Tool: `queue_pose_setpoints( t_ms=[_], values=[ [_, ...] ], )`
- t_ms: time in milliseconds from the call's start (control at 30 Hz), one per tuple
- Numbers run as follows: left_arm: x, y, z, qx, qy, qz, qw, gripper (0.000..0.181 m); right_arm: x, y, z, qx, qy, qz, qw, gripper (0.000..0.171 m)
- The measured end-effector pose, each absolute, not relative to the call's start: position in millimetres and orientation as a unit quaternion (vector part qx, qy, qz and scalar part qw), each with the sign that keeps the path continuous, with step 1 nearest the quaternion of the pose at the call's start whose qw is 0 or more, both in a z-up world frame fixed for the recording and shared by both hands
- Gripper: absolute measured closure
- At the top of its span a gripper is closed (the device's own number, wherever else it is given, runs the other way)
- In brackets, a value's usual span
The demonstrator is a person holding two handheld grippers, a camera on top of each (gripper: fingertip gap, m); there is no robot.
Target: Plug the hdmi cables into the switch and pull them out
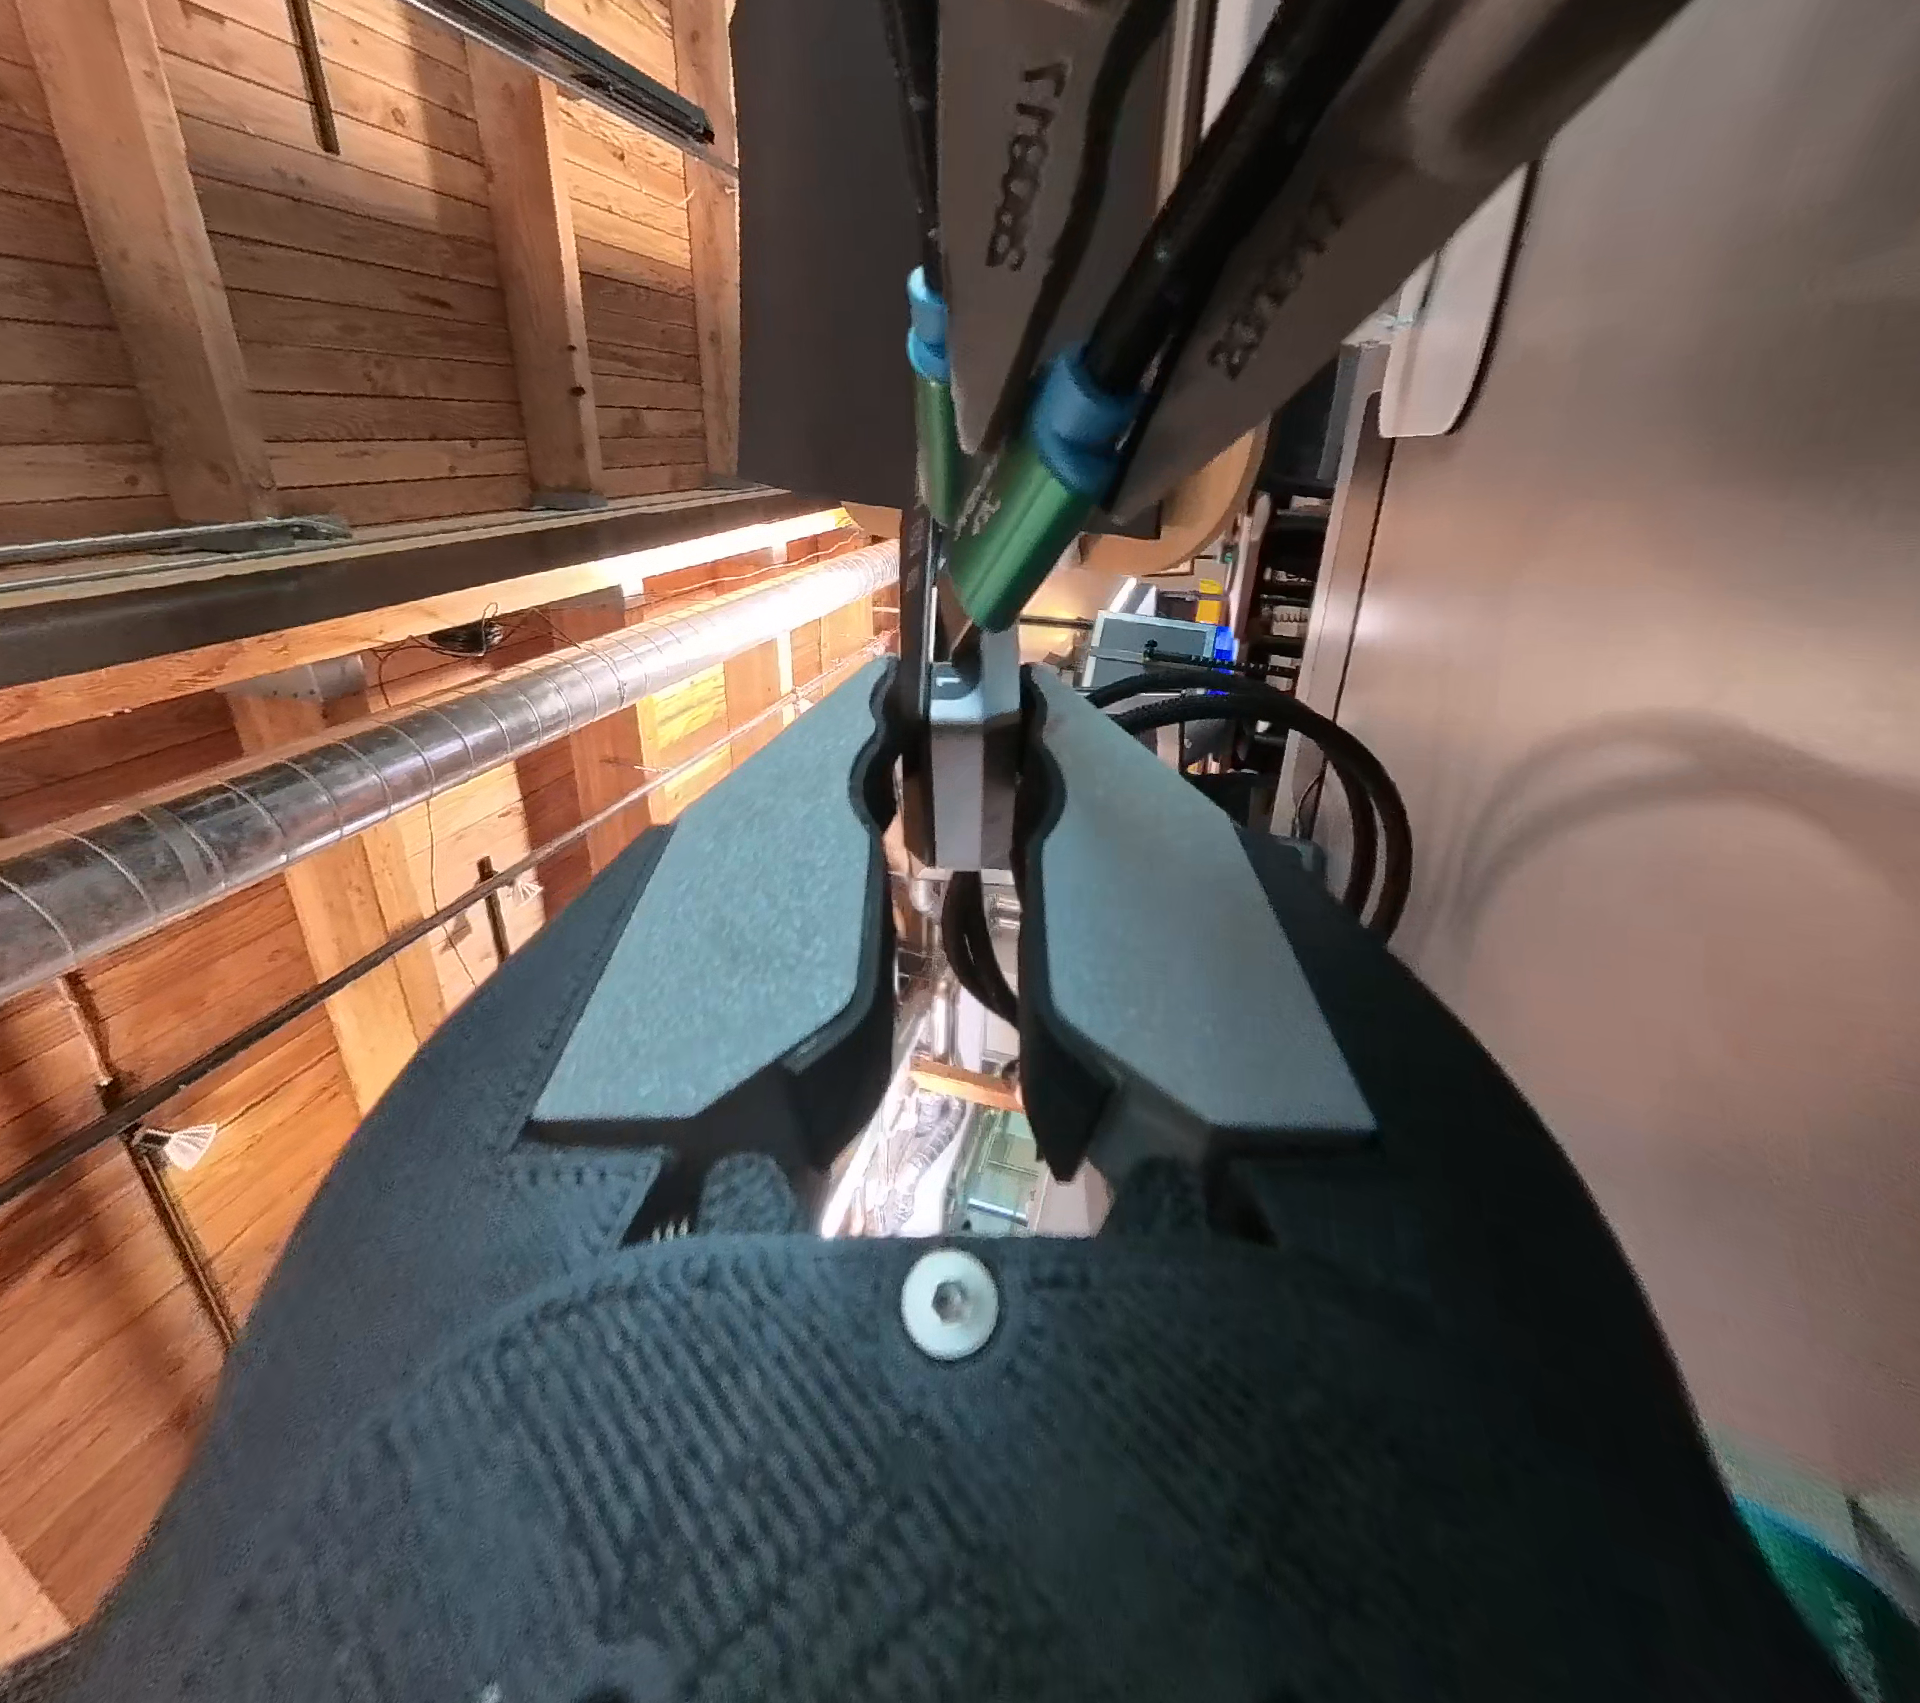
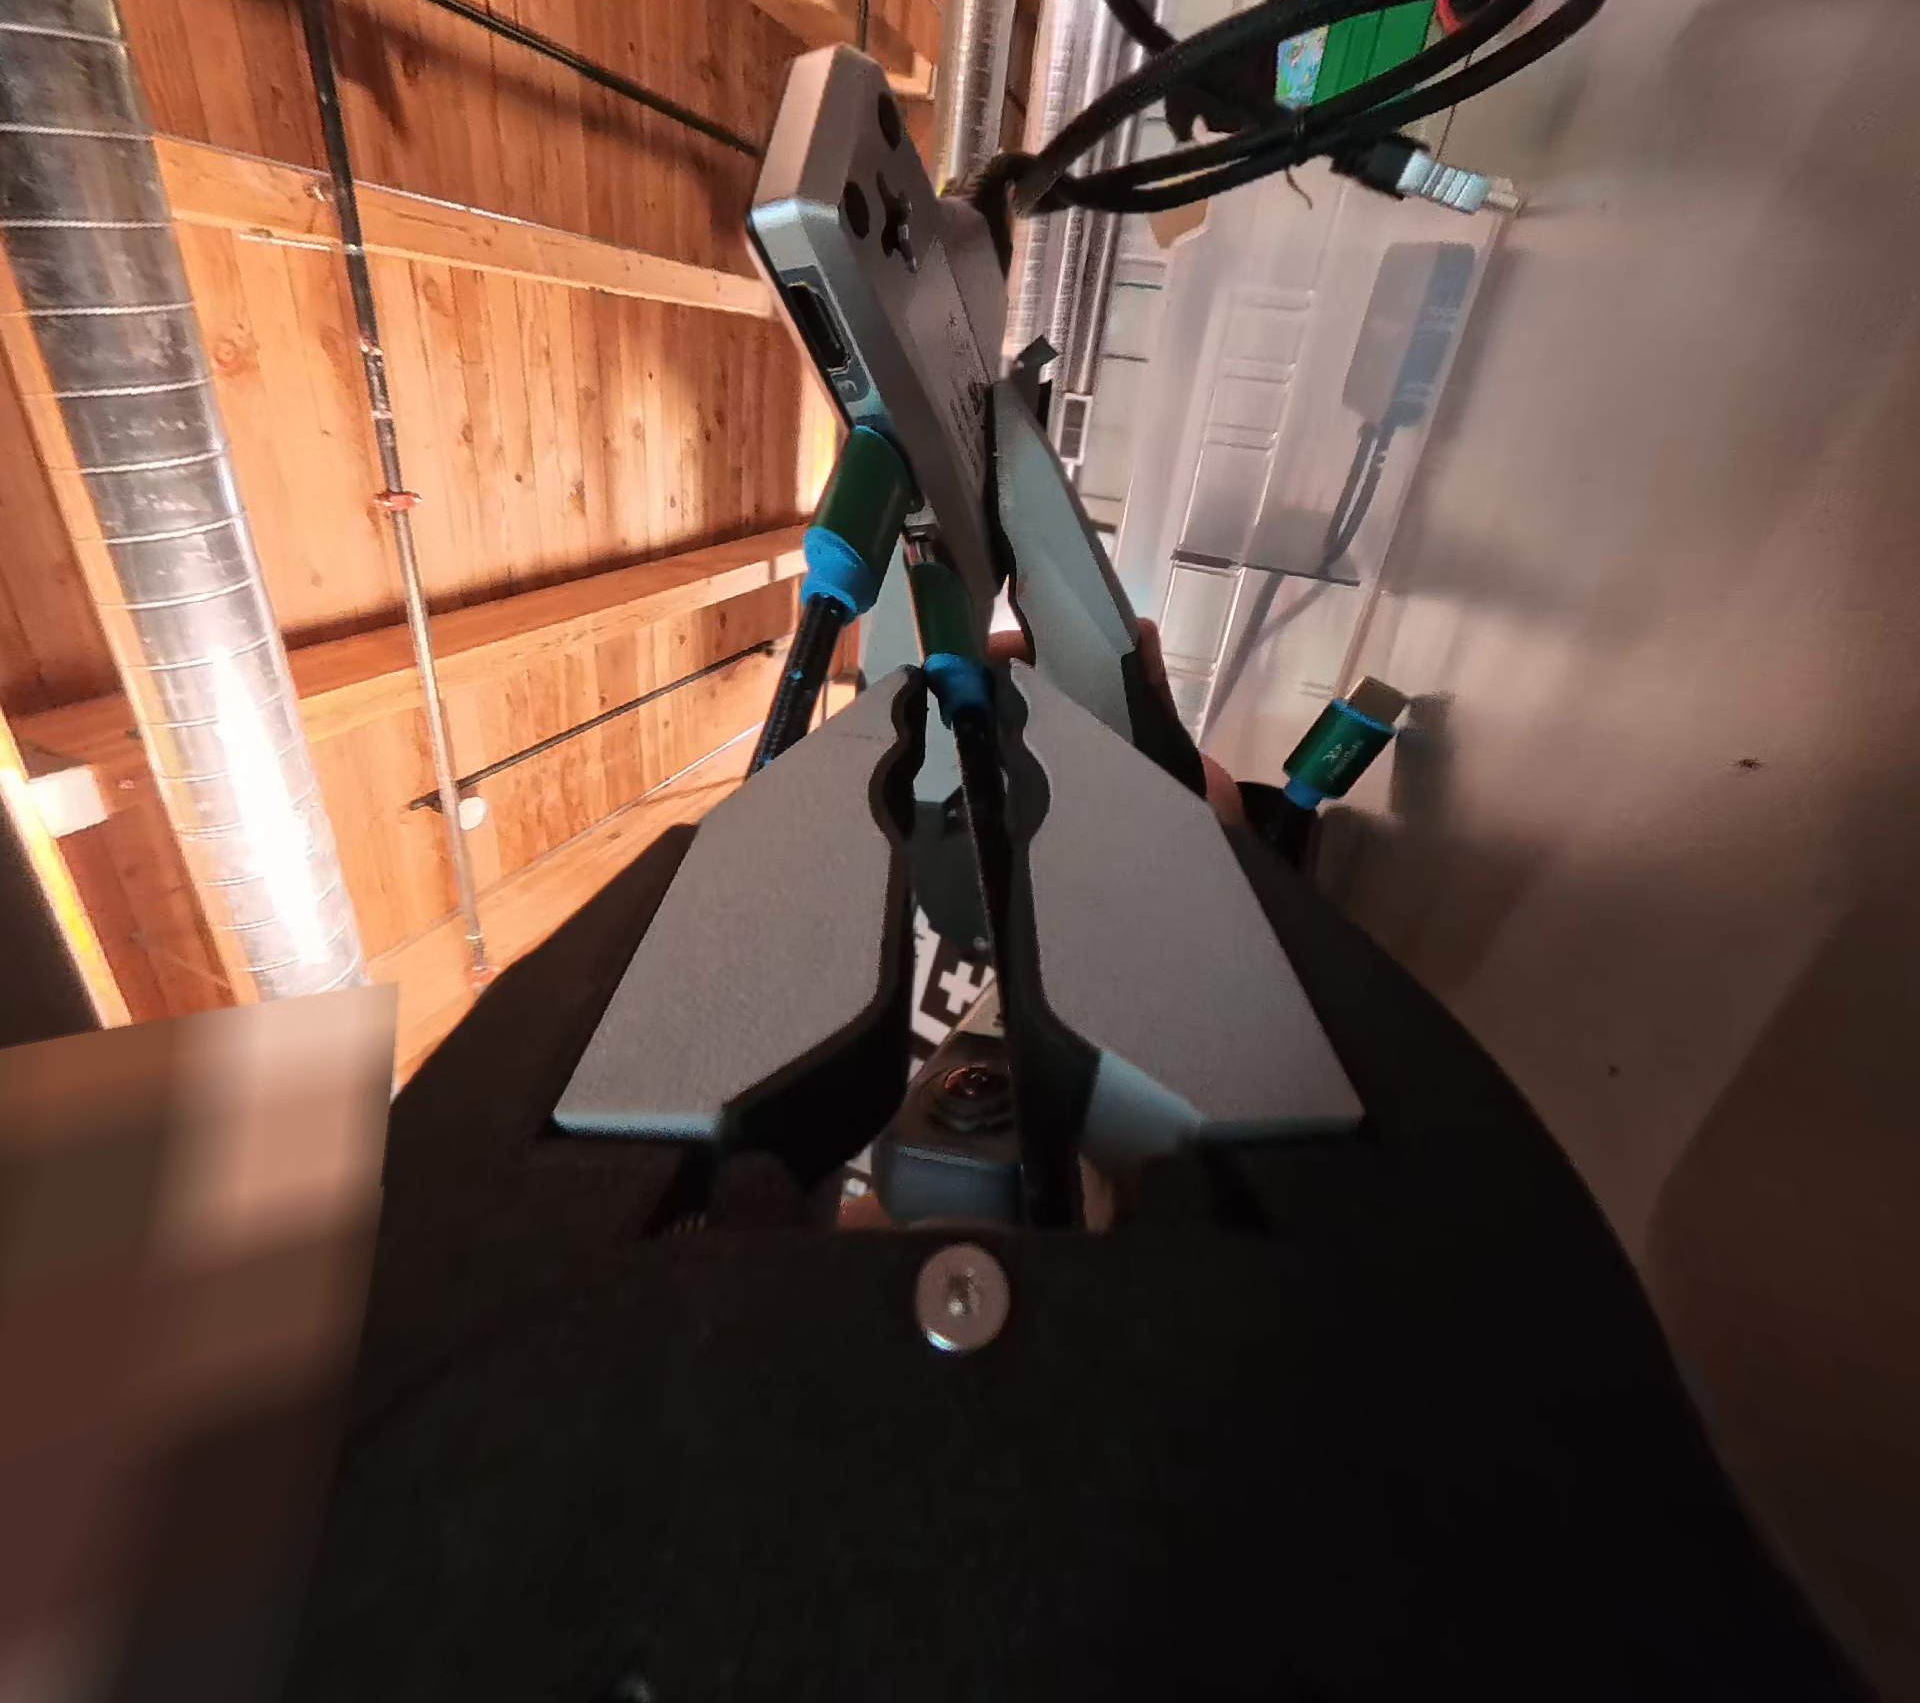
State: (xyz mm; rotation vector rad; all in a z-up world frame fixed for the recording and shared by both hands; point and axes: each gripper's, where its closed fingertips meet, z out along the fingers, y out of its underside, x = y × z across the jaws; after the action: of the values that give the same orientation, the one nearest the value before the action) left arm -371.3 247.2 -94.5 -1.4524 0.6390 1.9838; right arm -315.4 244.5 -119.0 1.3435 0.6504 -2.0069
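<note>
My left gripper (image 1: 961, 718) is shut on the narrow grey switch (image 1: 961, 786) and holds it up off the table. Two green HDMI plugs with blue collars stand at its end: a far one (image 1: 935, 448) and a near one (image 1: 1013, 531). In the right wrist view the switch (image 2: 914, 282) shows an empty port (image 2: 821, 328), and one green plug (image 2: 862, 490) sits in the port beside it. My right gripper (image 2: 961, 708) is shut on the black braided cable (image 2: 982, 832) just behind the second plug (image 2: 940, 604), whose tip is at the switch's edge.
The pale table (image 2: 1662, 718) fills the right side of both views. A loose green HDMI plug (image 2: 1340, 744) lies on it. A coiled black cable (image 2: 1351, 43) with a silver plug (image 2: 1449, 183) hangs off the switch's far end. Wooden wall and metal duct (image 1: 416, 770) lie left.
</note>
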Motion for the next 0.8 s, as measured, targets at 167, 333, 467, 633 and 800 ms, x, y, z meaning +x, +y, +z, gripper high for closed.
queue_pose_setpoints(
  t_ms=[167,333,467,633,800],
  values=[
    [-377,246,-95,-0.547,0.237,0.749,0.289,0.164,-320,242,-119,0.510,0.207,-0.765,0.335,0.161],
    [-375,247,-99,-0.551,0.243,0.744,0.289,0.165,-321,243,-120,0.506,0.201,-0.763,0.350,0.160],
    [-374,248,-99,-0.558,0.239,0.737,0.297,0.164,-321,245,-119,0.510,0.243,-0.767,0.303,0.159],
    [-376,248,-101,-0.569,0.238,0.720,0.319,0.164,-327,248,-127,0.549,0.311,-0.744,0.221,0.158],
    [-381,246,-104,-0.582,0.231,0.706,0.331,0.164,-331,251,-143,0.570,0.357,-0.711,0.208,0.156]
  ],
)
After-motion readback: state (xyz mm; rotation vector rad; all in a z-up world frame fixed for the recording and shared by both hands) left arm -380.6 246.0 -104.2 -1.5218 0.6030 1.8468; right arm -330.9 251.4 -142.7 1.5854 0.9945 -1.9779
